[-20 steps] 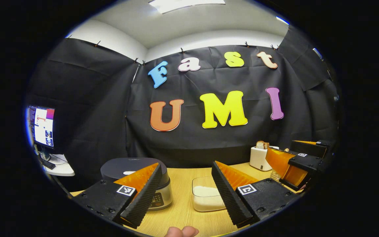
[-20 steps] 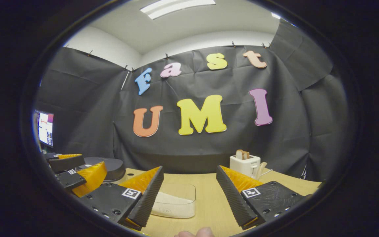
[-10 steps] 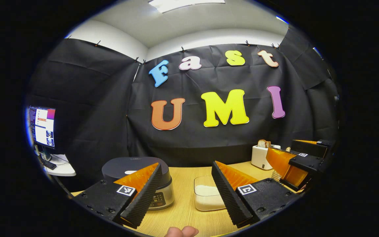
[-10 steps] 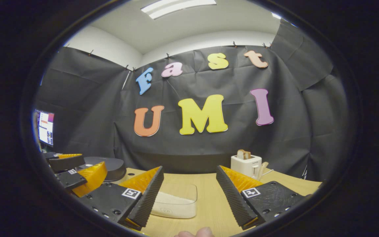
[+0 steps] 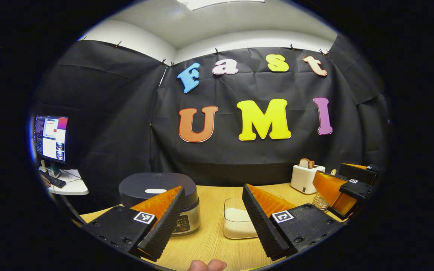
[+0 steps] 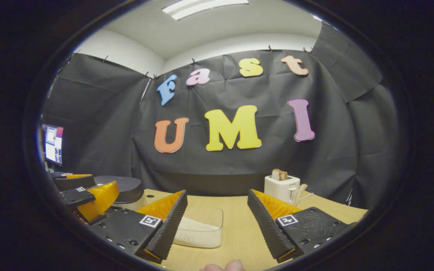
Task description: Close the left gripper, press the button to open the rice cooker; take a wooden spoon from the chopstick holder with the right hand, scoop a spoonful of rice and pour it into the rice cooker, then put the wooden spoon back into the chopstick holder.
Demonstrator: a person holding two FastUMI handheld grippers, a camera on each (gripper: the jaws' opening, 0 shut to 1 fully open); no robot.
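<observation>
The left gripper [image 5: 213,222] hangs with its fingers spread wide above the near edge of the tabletop [image 5: 211,241], gripping nothing, and the right gripper [image 6: 217,226] is spread the same way and empty. The rice cooker [image 5: 159,199] sits toward the left end of the tabletop with its dark lid down, so the opening step is judged not yet done; its pale front panel carries small buttons, partly hidden behind the left gripper's finger. The release button will likely be stiff and springy, best pushed squarely with the fingers brought together into one blunt tip, and the cooker looks heavy enough not to slide under a press. A clear rice container [image 5: 236,222] with white rice stands mid-tabletop, just right of the cooker; loose grains will spill off a tilted spoon. Toward the far right corner stands a white toaster [image 6: 281,189] with bread in it, and beside it a pale handle, probably the wooden spoon [image 6: 299,193], rises from what may be the chopstick holder, too small to confirm. The spoon should be light and rigid, best pinched on the handle. A small mark on the cooker lid and an embossed stamp on the container cannot be read
</observation>
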